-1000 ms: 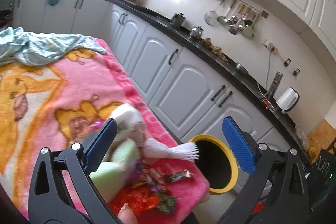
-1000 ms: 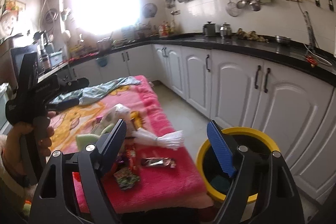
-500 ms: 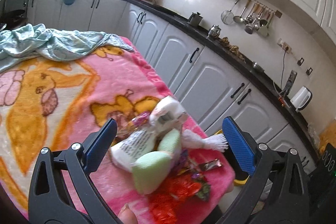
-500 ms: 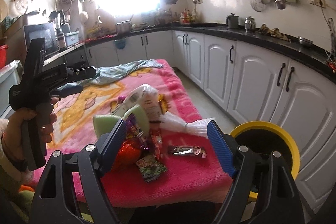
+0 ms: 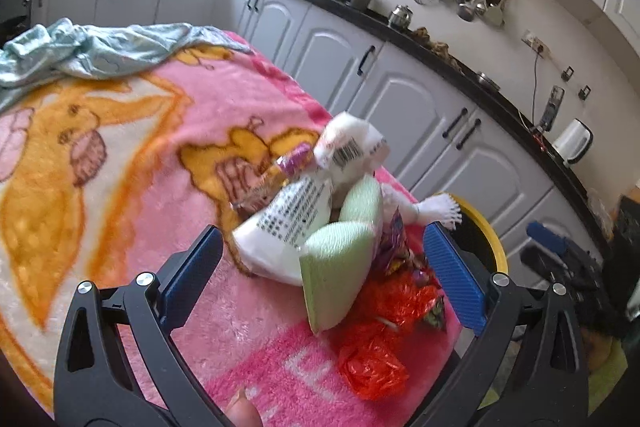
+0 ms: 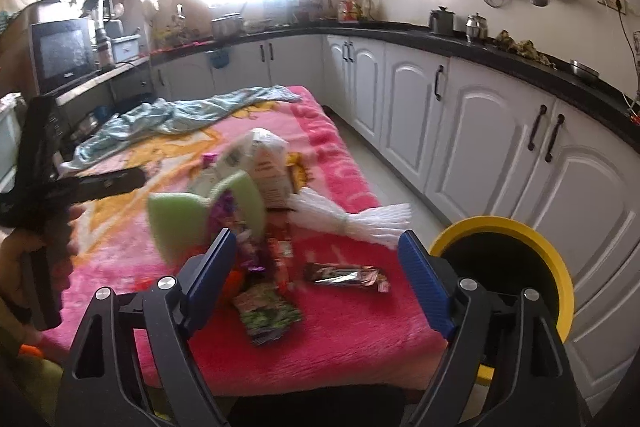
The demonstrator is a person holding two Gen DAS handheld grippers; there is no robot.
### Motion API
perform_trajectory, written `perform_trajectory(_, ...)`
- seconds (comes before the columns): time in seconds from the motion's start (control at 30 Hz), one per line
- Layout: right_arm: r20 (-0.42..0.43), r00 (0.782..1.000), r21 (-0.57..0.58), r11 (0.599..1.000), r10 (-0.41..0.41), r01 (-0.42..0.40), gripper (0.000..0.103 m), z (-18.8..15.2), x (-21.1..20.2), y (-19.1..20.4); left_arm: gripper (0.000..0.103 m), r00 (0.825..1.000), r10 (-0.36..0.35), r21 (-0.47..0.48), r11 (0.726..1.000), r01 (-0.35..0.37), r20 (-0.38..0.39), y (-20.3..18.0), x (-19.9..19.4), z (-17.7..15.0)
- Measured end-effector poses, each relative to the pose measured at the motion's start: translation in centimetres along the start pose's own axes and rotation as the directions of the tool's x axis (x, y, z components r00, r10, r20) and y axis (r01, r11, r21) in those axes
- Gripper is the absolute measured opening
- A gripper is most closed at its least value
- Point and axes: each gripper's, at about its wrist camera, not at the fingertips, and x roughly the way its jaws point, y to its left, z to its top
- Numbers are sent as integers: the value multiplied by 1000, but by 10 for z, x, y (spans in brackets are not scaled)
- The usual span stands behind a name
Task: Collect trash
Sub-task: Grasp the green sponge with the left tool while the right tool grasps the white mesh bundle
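Looking along the left gripper (image 5: pixel 320 263) in the left wrist view: black plastic arms, ribbed blue pads spread wide, nothing pinched between them. Beneath and ahead, a fluffy pink blanket (image 5: pixel 168 131) with orange cartoon figures, and a crumpled pale blue cloth (image 5: pixel 92 47) at its far end. Heaped near the blanket's near right corner, between the pads as framed, the trash: a white printed plastic bag (image 5: pixel 296 219) with a barcode, a folded pale green foam sheet (image 5: pixel 340 263) leaning on it, a crinkled red plastic bag (image 5: pixel 372 363), shiny purple wrappers (image 5: pixel 394 247) and a white tasselled bundle (image 5: pixel 436 207) reaching toward the round yellow-rimmed bin (image 5: pixel 486 231) just beyond the blanket's edge. At far right, blurred, the right gripper's blue pad. Curving behind, white panelled cabinets under a black counter. Switching to the right wrist view: right gripper (image 6: pixel 316 263) likewise spread wide, jaws having just opened a little further, gripping nothing. Framed between its blue pads, a dark foil snack wrapper (image 6: pixel 346 275) lying flat and a green printed wrapper (image 6: pixel 266 313) nearer the blanket's (image 6: pixel 352 343) front edge; behind them the green foam sheet (image 6: pixel 172 223), the white bag (image 6: pixel 266 167) and the white tassel (image 6: pixel 360 219). Standing on the floor at right beside the blanket's corner, the bin (image 6: pixel 560 283), dark inside. At left, a hand (image 6: pixel 20 259) grasping the black left gripper (image 6: pixel 120 181).
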Motion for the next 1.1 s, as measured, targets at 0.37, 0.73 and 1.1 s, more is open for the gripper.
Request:
perform_trajectory(0.37, -154, 988, 192, 981, 11, 19, 80, 3, 89, -72, 85, 997, -70, -45, 997, 68, -36, 13, 25, -11)
perform_trajectory(0.73, -231, 961, 341, 938, 151, -65, 24, -2, 133, -93, 61, 993, -98, -21, 995, 96, -66, 9, 33, -15)
perform_trajectory(1.1, -135, 983, 296, 952, 128, -83, 8, 7, 95, -81, 26, 989, -129, 12, 991, 130, -77, 8, 34, -14)
